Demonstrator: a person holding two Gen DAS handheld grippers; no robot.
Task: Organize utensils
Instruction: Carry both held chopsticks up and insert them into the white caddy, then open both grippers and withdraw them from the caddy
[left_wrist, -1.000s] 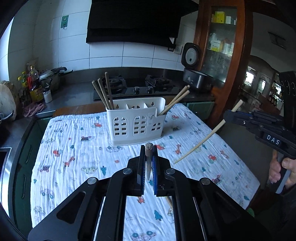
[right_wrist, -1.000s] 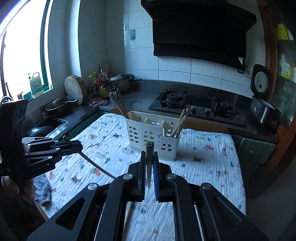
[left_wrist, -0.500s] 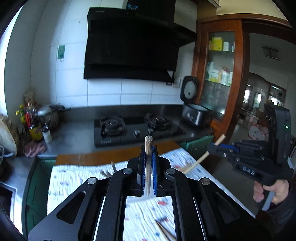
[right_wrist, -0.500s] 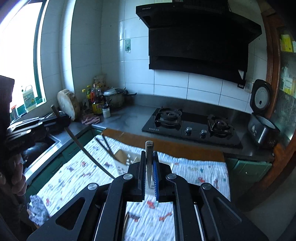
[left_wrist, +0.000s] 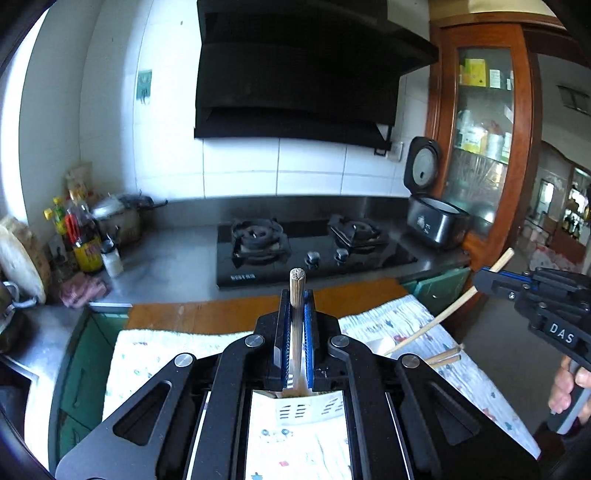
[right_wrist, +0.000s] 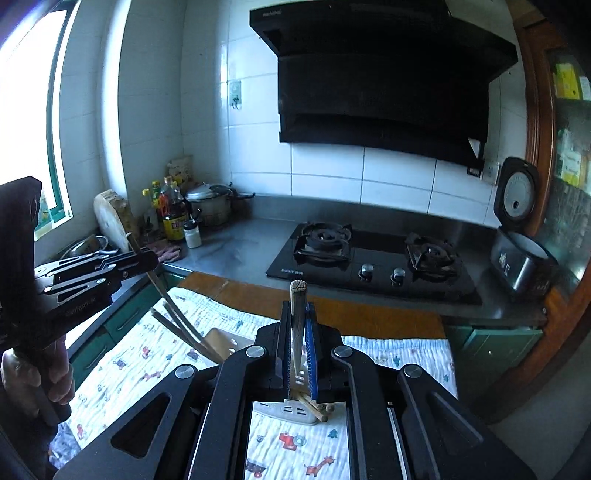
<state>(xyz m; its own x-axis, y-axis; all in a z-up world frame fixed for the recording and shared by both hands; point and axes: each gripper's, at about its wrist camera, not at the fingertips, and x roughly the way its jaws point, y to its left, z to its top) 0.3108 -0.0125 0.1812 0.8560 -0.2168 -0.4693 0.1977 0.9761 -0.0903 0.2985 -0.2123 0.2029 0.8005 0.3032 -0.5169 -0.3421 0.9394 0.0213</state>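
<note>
My left gripper (left_wrist: 296, 299) is shut on a wooden chopstick (left_wrist: 296, 291) that stands upright between the blue pads. My right gripper (right_wrist: 296, 308) is shut on a second wooden chopstick (right_wrist: 297, 306), also upright. The white utensil caddy (right_wrist: 291, 408) sits directly below both grippers, mostly hidden by them; it also shows in the left wrist view (left_wrist: 306, 408). Each held chopstick's lower end points down into the caddy. More chopsticks (right_wrist: 177, 321) lean out of the caddy. The right gripper also shows in the left wrist view (left_wrist: 484, 278), and the left gripper in the right wrist view (right_wrist: 147, 258).
The caddy stands on a table under a white patterned cloth (right_wrist: 140, 362). Behind it runs a steel counter with a gas hob (left_wrist: 306, 247), a rice cooker (left_wrist: 432, 218), bottles (left_wrist: 83, 236) and a pot. A wooden cabinet (left_wrist: 484, 122) stands at the right.
Both grippers have moved forward over the caddy and tipped up, so the caddy dropped from the middle of each view to beneath the fingers. Both stay shut on their chopsticks.
</note>
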